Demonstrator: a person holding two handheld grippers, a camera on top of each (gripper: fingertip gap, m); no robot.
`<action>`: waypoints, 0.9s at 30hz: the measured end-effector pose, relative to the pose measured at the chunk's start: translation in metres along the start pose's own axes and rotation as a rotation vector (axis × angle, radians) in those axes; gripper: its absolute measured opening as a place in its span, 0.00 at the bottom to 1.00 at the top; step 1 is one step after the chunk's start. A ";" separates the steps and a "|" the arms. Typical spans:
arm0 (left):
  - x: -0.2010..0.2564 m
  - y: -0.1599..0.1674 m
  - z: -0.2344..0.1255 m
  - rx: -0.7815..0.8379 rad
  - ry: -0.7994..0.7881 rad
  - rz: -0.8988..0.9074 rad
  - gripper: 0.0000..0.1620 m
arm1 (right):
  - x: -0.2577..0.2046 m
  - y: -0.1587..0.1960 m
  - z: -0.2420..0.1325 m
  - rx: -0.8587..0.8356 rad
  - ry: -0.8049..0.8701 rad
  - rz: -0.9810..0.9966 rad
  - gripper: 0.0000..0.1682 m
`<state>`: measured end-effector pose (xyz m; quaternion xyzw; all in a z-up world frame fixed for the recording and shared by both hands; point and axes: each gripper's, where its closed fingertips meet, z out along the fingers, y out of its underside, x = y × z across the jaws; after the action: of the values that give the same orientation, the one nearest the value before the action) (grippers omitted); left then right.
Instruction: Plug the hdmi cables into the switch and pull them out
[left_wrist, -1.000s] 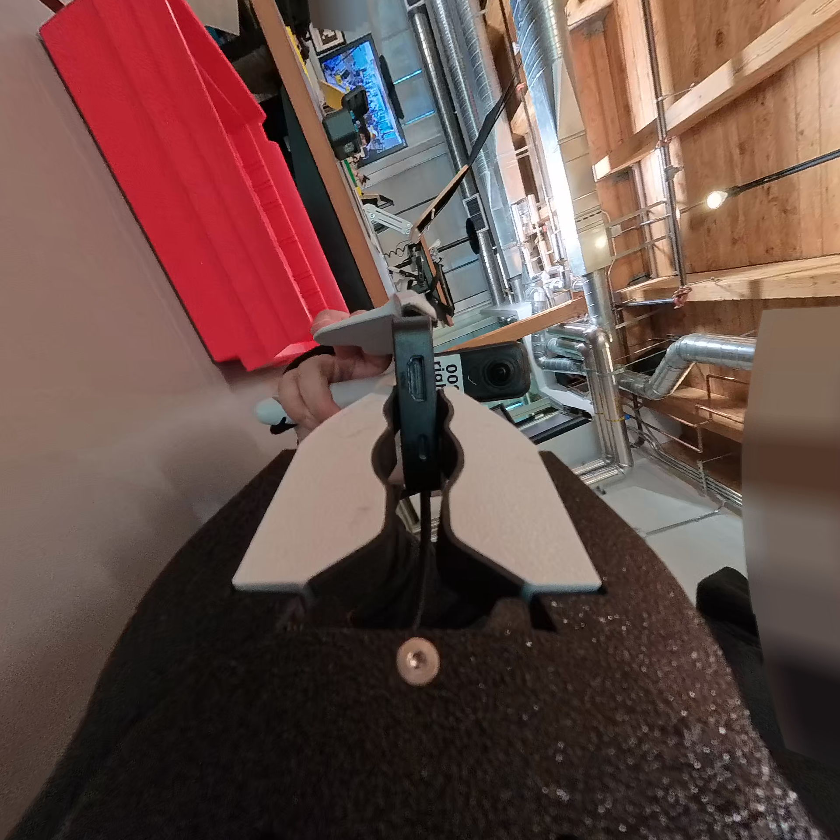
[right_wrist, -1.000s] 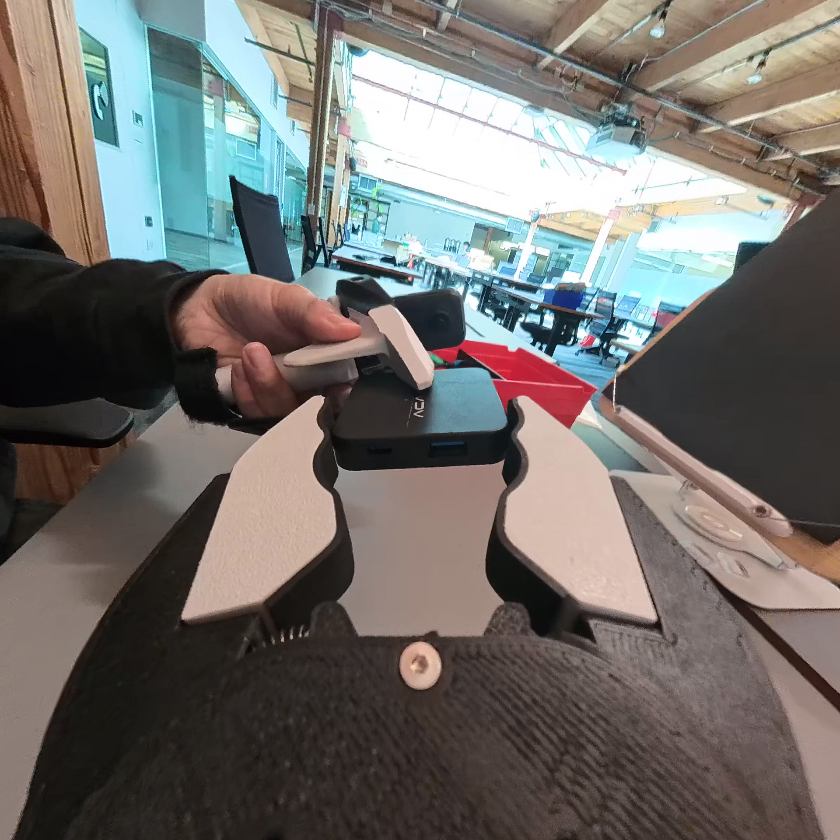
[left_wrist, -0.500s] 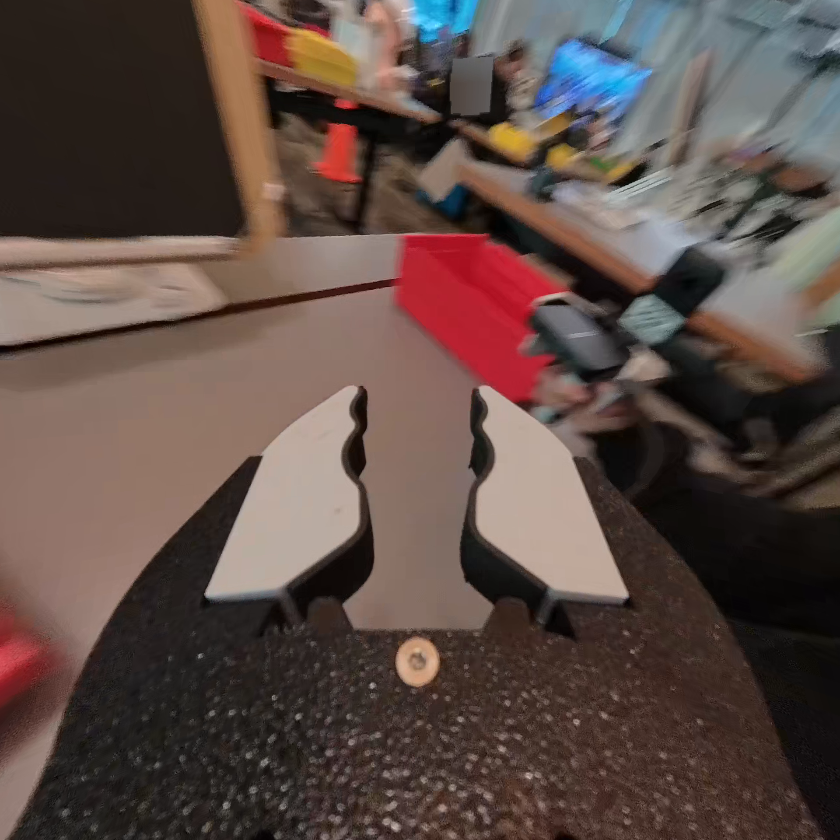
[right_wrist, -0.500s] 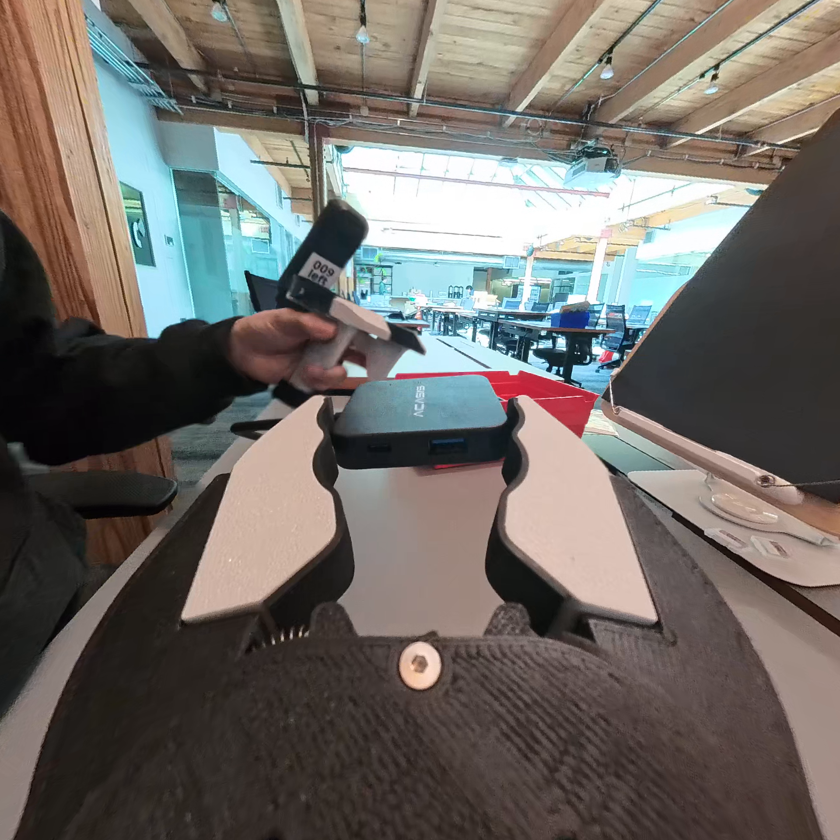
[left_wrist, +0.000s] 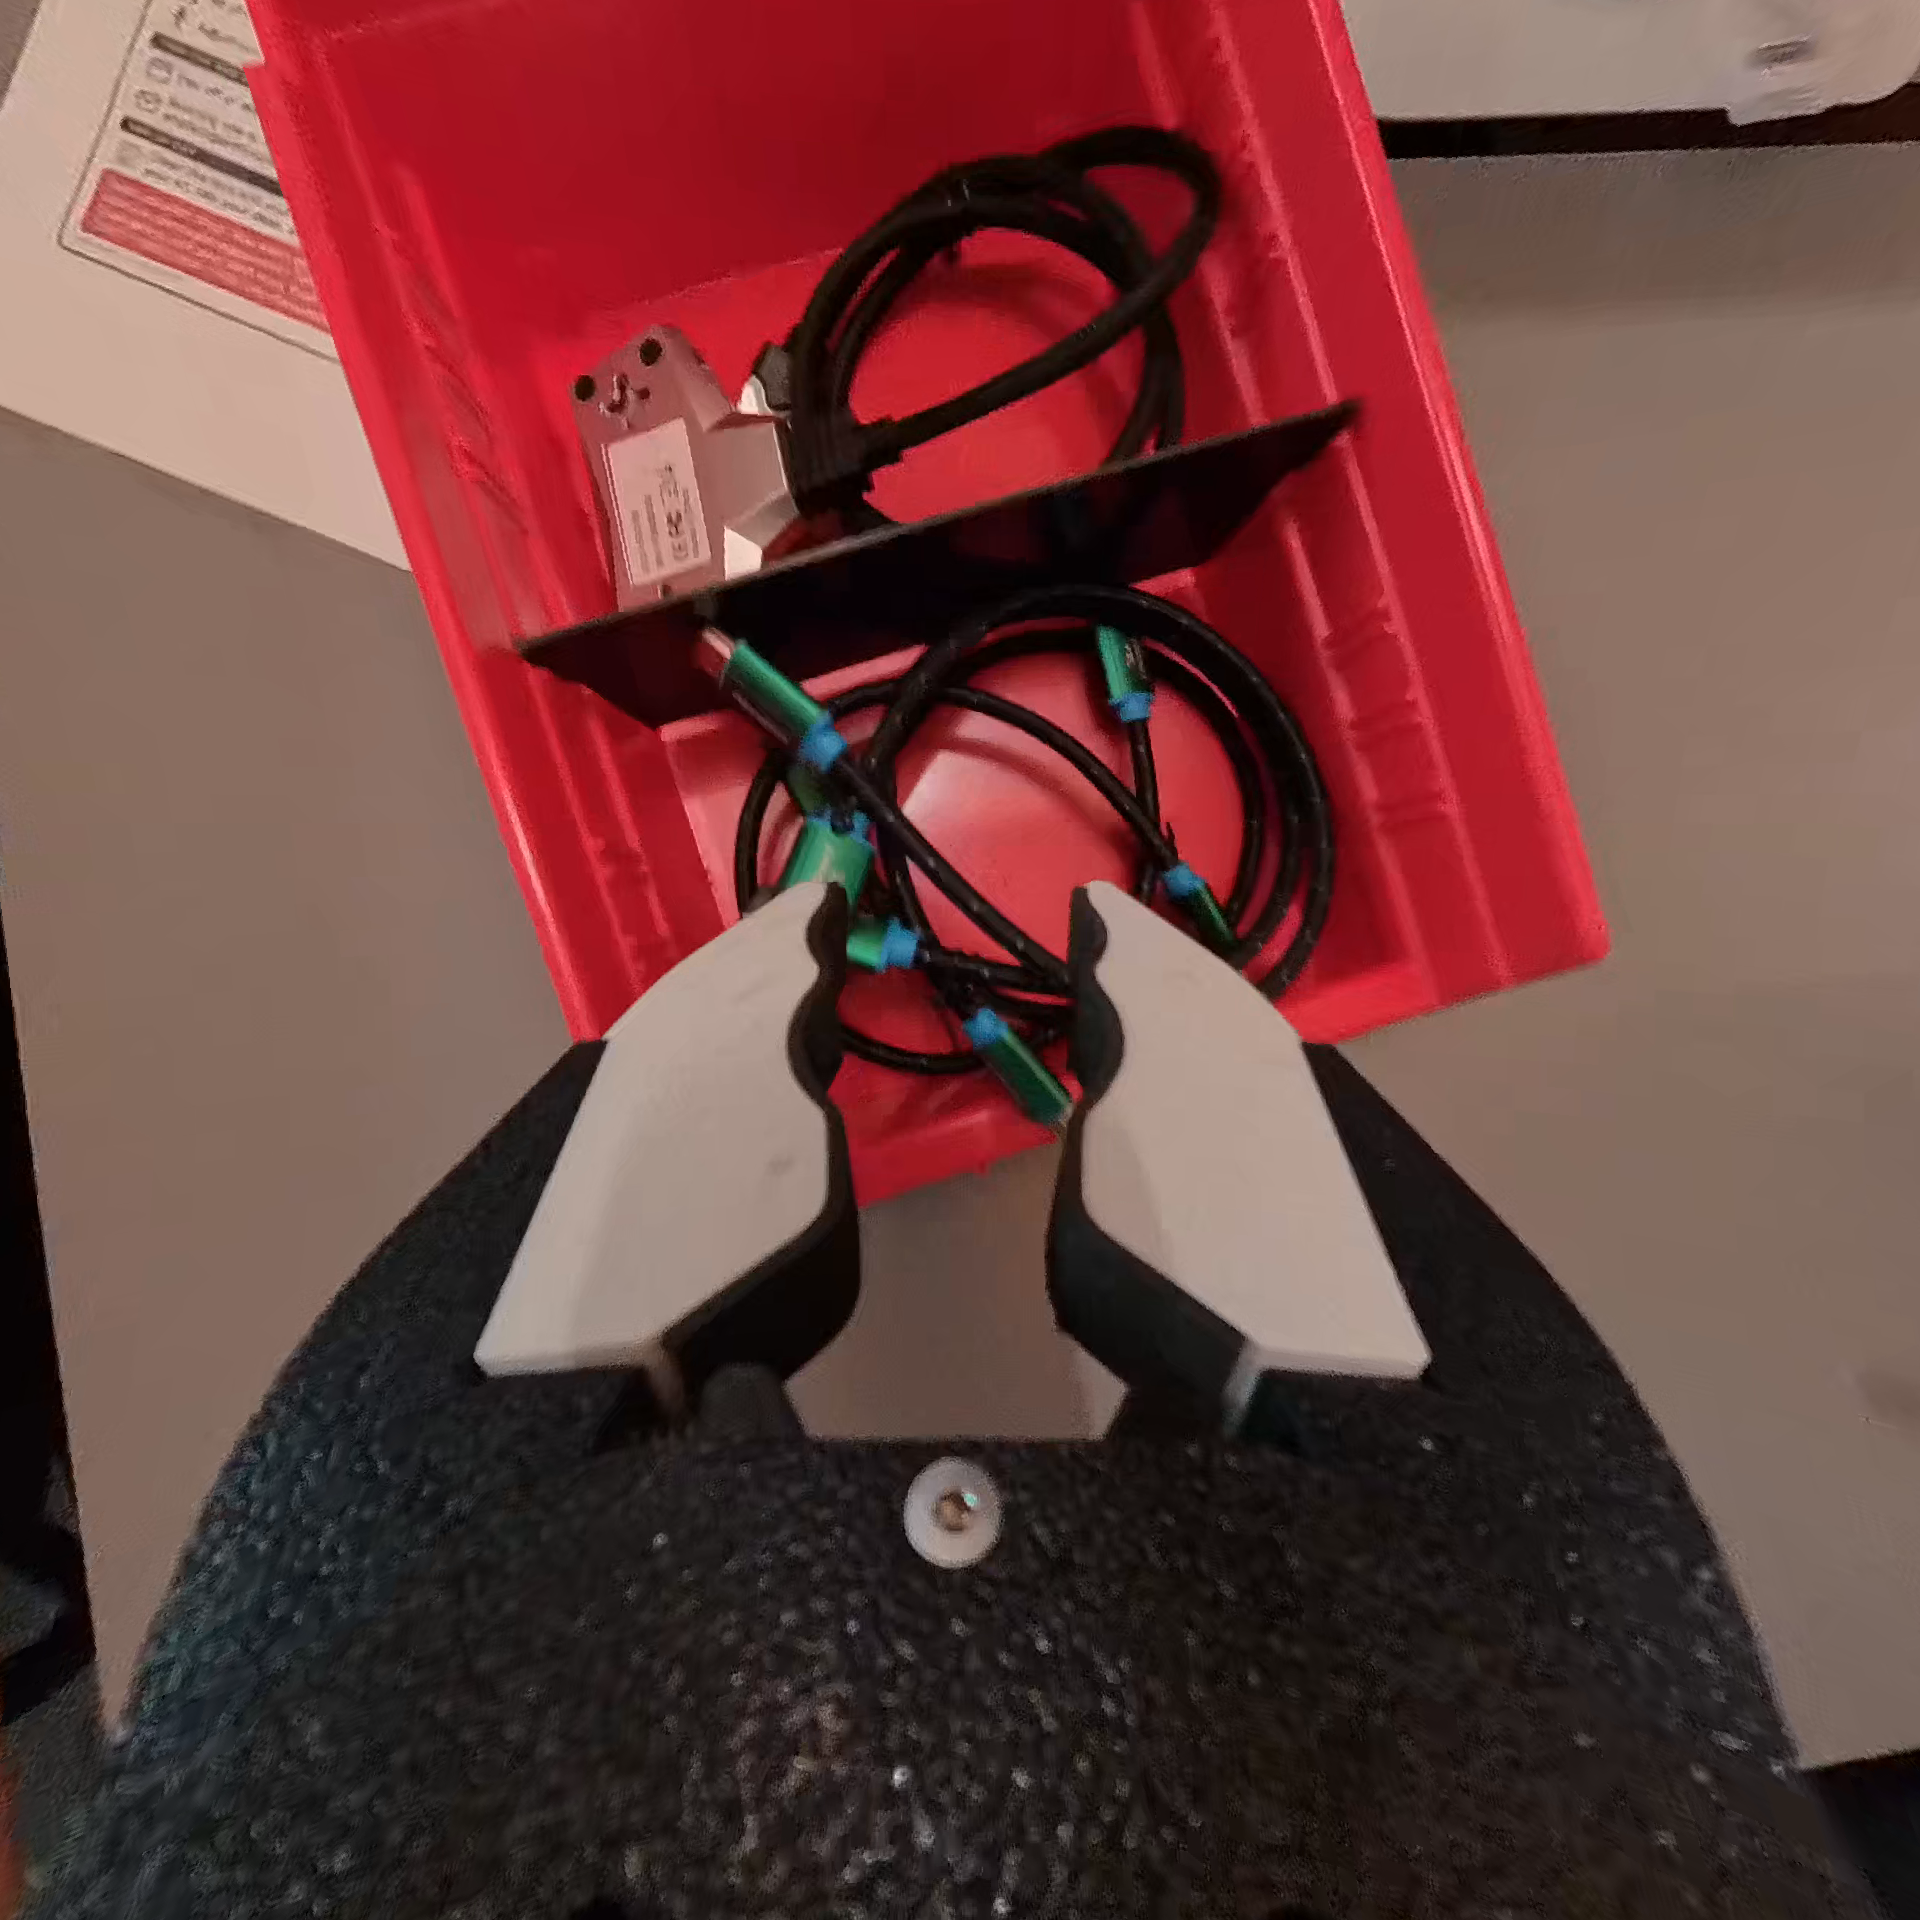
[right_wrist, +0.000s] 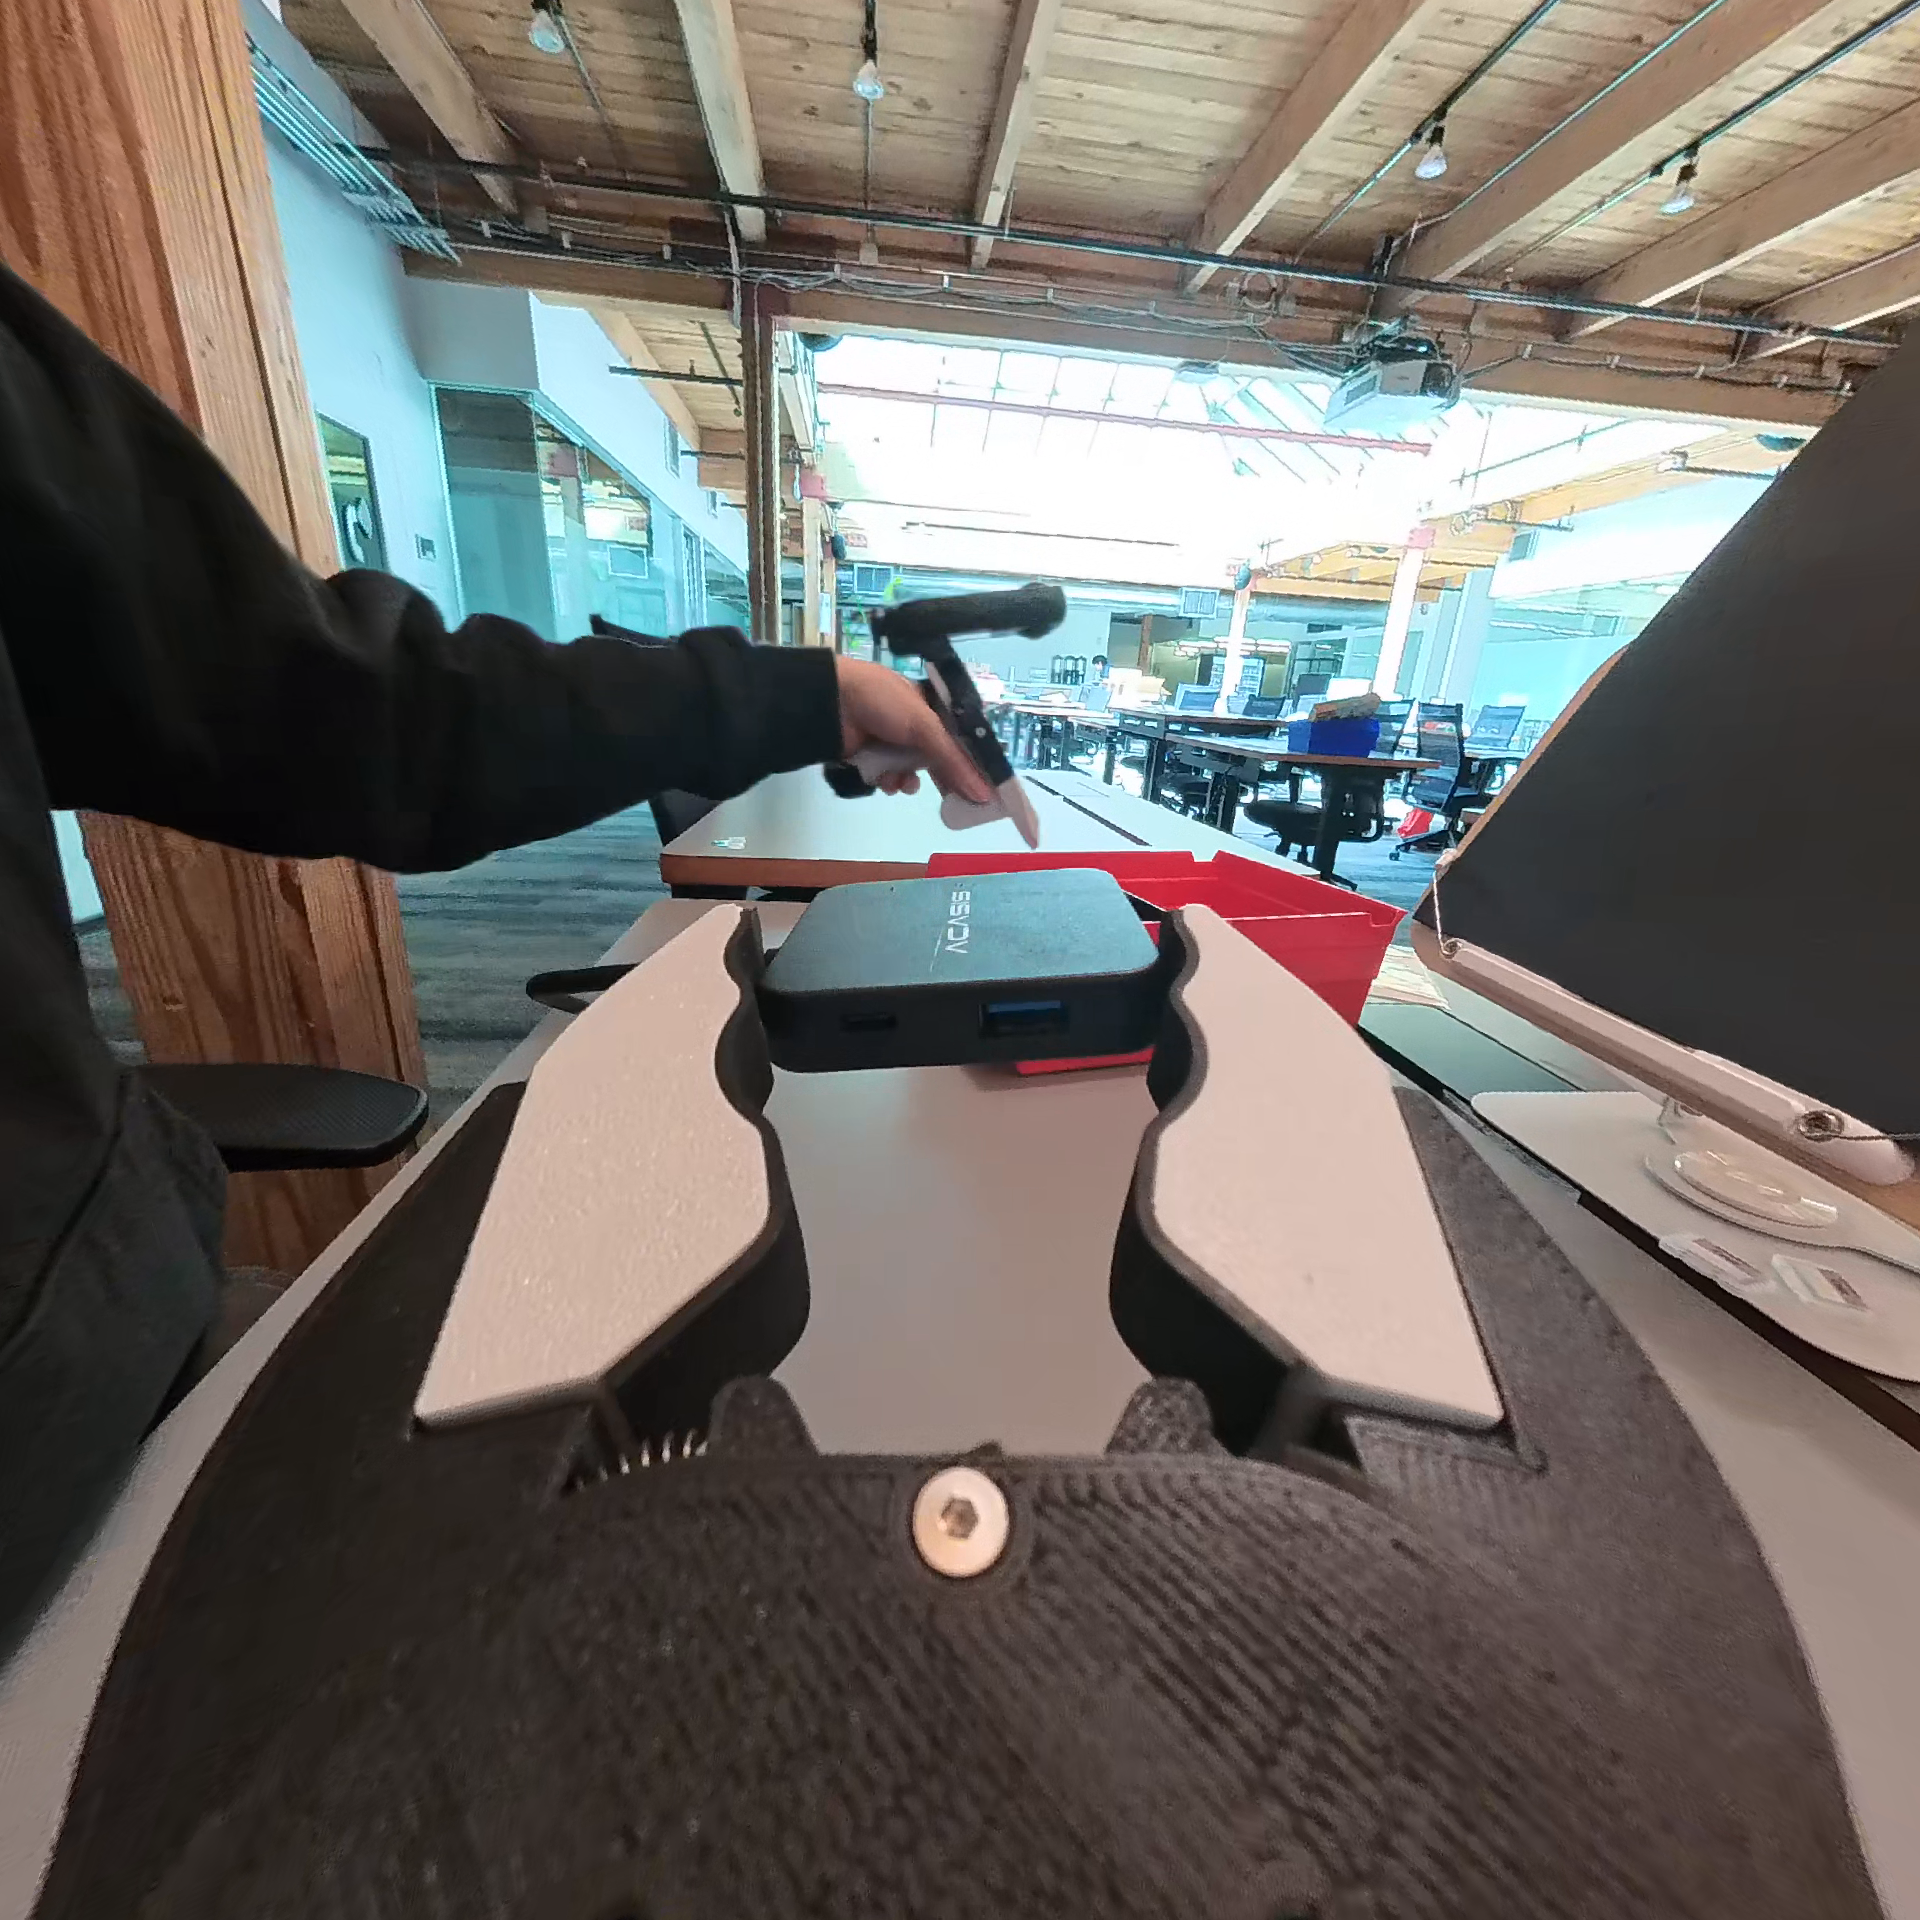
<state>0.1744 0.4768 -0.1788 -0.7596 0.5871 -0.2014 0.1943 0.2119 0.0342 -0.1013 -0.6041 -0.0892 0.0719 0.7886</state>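
Note:
My right gripper is shut on the black switch, held level above the grey table with its ports facing me. My left gripper is open and empty, pointing down over the near compartment of a red bin. That compartment holds coiled black cables with green plugs and blue collars. In the right wrist view the left gripper shows beyond the switch, held in a hand above the red bin.
A black divider splits the bin; the far compartment holds a silver adapter and another black cable bundle. A printed sheet lies left of the bin. A black board on a stand is at the right.
My left gripper let go of the switch, swung away and now points down over the red bin with its jaws open. The right gripper still holds the switch.

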 end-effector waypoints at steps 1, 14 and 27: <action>-0.001 -0.004 0.006 -0.009 -0.005 0.006 0.25 | 0.000 0.000 0.000 0.000 0.000 -0.001 0.43; -0.024 0.015 0.069 -0.285 0.010 -0.025 0.18 | -0.007 -0.003 0.001 0.008 -0.020 -0.014 0.43; 0.081 -0.068 -0.066 0.484 -0.079 0.700 0.09 | -0.013 -0.005 -0.001 0.107 -0.065 0.036 0.43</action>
<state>0.2131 0.4098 -0.0811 -0.4543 0.7374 -0.2258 0.4460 0.1999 0.0287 -0.0976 -0.5598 -0.1000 0.1103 0.8151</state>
